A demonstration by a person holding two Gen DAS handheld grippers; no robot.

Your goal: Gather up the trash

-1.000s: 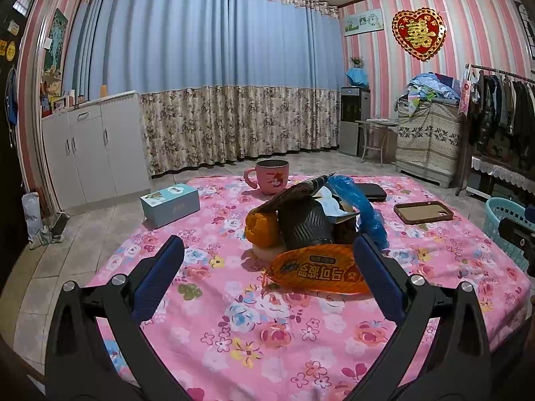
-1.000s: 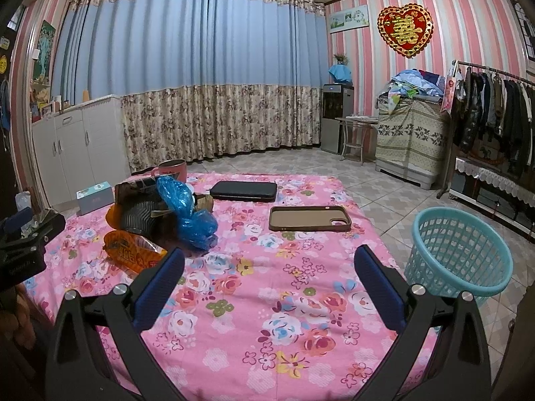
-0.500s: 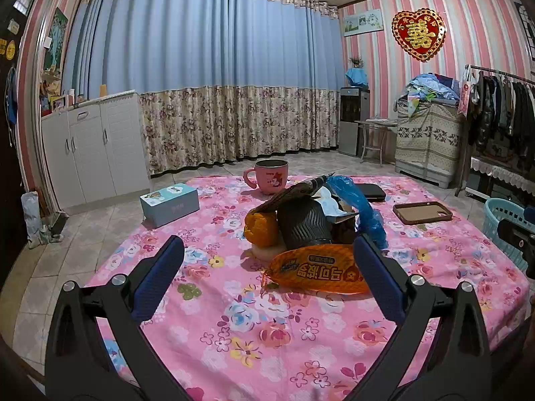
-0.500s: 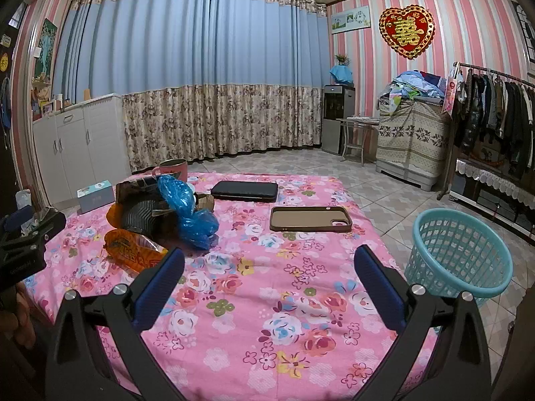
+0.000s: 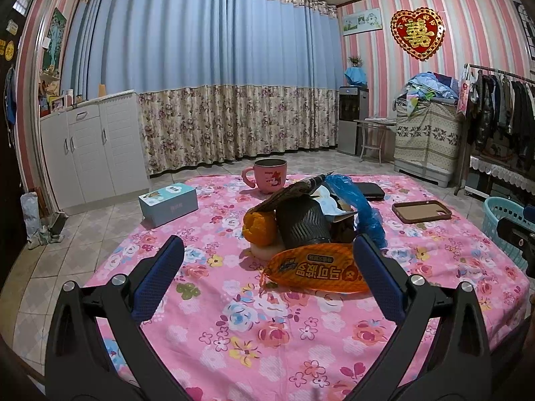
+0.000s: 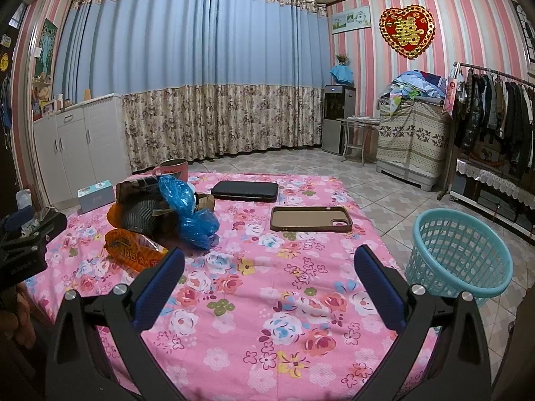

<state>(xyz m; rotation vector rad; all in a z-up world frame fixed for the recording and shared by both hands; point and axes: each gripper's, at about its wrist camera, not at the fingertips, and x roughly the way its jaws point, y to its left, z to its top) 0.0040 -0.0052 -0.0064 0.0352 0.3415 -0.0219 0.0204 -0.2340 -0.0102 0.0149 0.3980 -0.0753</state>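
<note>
A heap of trash sits mid-table on the pink floral cloth: an orange snack wrapper [image 5: 317, 272] in front, a black ribbed cup [image 5: 306, 222], an orange crumpled piece [image 5: 259, 229] and a blue plastic bag [image 5: 362, 205]. My left gripper [image 5: 267, 280] is open just short of the wrapper, nothing between its fingers. In the right wrist view the same heap lies to the left: wrapper [image 6: 132, 249], blue bag [image 6: 192, 215]. My right gripper [image 6: 267, 280] is open over bare cloth. A teal mesh basket [image 6: 459, 257] stands on the floor at the right.
On the table also rest a pink mug [image 5: 267, 177], a light-blue box [image 5: 169, 202], a brown phone case [image 6: 311, 219] and a black flat case [image 6: 245, 190]. White cabinets [image 5: 90, 153] line the left wall. A clothes rack [image 6: 498, 107] stands at far right.
Both views have barely shifted; the heap and the grippers stay where they were.
</note>
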